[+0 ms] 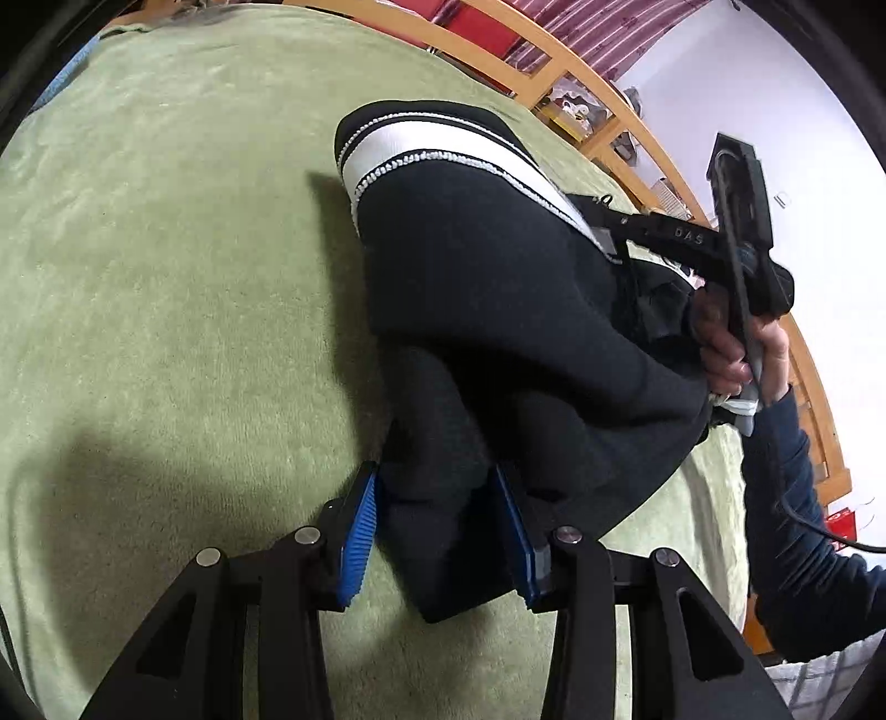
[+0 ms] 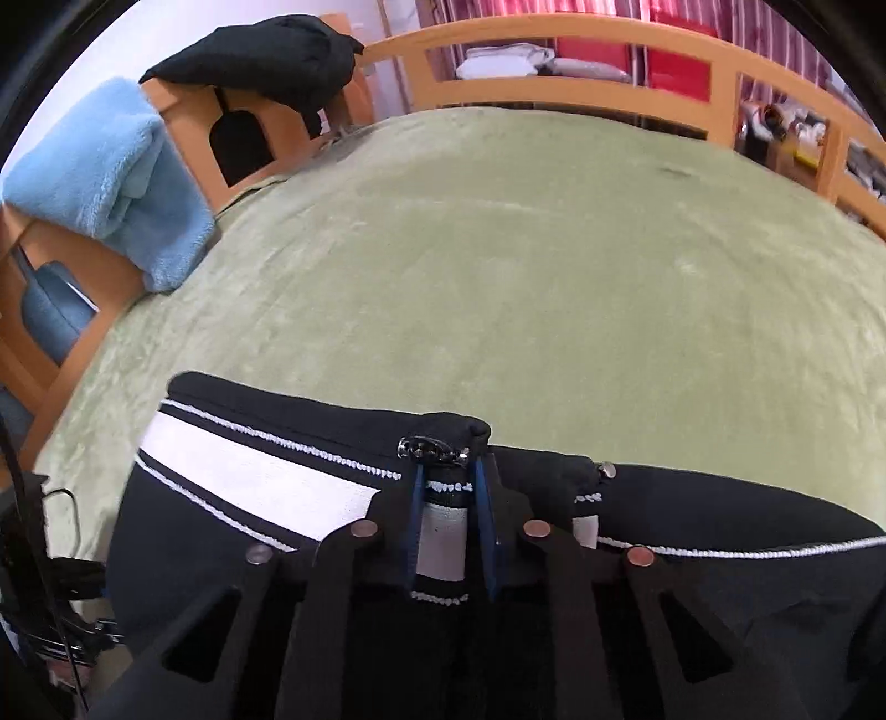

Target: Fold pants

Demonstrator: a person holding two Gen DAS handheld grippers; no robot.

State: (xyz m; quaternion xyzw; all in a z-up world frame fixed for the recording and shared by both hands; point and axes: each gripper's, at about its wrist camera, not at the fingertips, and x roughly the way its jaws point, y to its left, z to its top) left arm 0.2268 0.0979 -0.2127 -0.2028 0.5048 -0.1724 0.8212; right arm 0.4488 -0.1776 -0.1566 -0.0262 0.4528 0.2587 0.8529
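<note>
Black pants (image 1: 487,266) with a white-striped waistband (image 1: 421,141) lie bunched on a green blanket (image 1: 166,277). In the left wrist view my left gripper (image 1: 434,471) is shut on a thick fold of the black fabric, which fills the gap between its blue pads (image 1: 357,531). In the right wrist view my right gripper (image 2: 448,471) is shut on the waistband (image 2: 260,487) just below the zip pull (image 2: 426,446), with white band showing between the pads. A person's hand (image 1: 725,349) holds that gripper's handle at the right of the left wrist view.
The green blanket (image 2: 554,277) stretches wide beyond the pants. A wooden rail (image 2: 554,33) runs around the bed. A fluffy blue towel (image 2: 105,183) and a black garment (image 2: 266,55) hang on the wooden frame at the far left.
</note>
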